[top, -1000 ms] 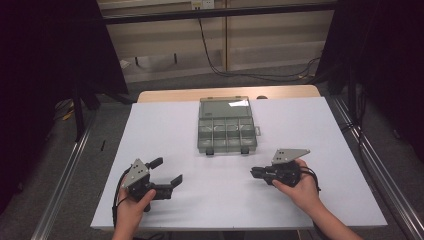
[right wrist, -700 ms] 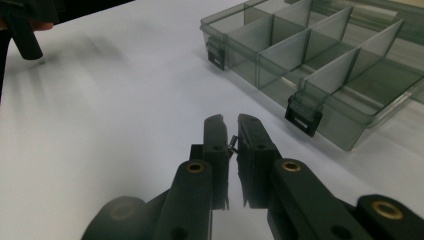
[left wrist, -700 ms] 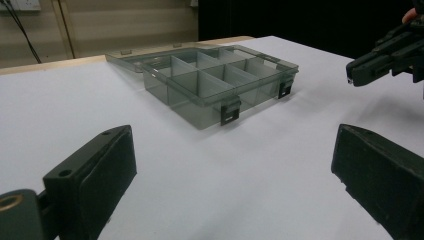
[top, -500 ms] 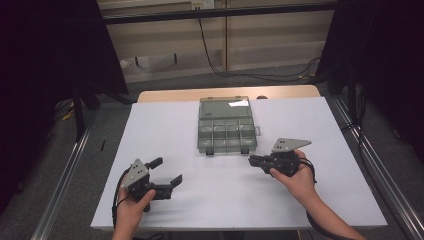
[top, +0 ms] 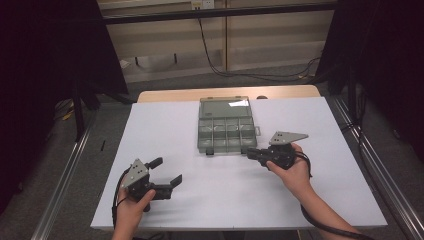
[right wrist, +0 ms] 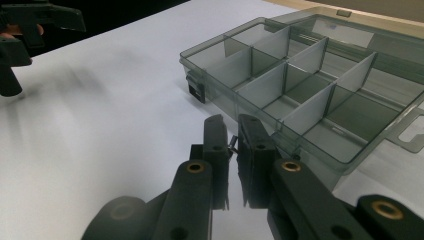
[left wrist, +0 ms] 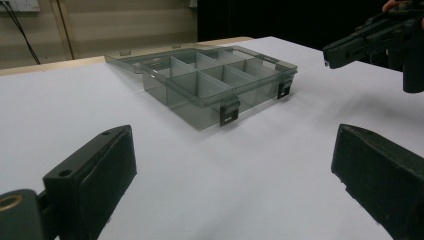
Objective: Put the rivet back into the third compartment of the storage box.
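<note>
A clear grey compartment box point(top: 226, 131) lies open on the white table point(top: 165, 130), its lid folded flat behind it on the far side. Its tray is split by dividers into 8 compartments in 2 rows, and 2 dark latches hang on its near wall.

The right gripper point(top: 252, 153) hovers just beside the box's near right corner, pointing at it. In the right gripper view its 2 jaws stand almost together, with only a narrow slit between them. A tiny dark thing point(right wrist: 231, 143) sits in that slit near the tips; what it is cannot be told. The tips are just short of the box's near wall, by the right latch.

The left gripper point(top: 167, 172) sits well apart from the box, toward the near left of it, low over the table. Its 2 jaws are spread wide with nothing between them, and the left gripper view looks across bare table to the box's latches point(left wrist: 229, 112).
</note>
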`<state>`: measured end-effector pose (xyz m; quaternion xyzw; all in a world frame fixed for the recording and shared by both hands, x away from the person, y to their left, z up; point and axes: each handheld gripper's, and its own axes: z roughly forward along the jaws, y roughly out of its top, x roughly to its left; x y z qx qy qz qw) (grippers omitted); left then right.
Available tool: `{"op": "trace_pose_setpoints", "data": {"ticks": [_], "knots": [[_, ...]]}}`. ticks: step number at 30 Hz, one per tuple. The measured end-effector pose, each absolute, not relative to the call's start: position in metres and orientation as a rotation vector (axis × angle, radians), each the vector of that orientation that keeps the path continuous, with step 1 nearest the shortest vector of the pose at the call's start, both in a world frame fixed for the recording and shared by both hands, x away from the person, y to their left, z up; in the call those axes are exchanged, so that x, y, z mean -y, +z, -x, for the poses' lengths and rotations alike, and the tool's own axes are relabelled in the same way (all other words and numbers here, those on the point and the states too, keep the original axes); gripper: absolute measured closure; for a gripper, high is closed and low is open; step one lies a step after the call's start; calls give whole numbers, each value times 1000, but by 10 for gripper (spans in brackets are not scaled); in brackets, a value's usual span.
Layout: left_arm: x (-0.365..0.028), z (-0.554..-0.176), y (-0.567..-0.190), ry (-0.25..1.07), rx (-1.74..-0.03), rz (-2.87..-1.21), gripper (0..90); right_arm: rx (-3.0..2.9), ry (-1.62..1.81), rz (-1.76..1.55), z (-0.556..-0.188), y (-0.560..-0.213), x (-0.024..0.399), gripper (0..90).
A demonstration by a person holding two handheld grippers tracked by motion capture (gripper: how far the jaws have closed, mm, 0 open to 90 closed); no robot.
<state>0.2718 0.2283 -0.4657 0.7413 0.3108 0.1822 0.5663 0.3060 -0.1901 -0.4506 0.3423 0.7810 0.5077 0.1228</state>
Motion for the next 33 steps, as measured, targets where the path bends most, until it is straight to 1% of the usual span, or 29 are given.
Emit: {"op": "trace_pose_setpoints", "data": {"ticks": [33], "knots": [[-228,-272,-466,424,-743,-1738,41,-2215,1447,-1059,-344,-440,185,837]]}}
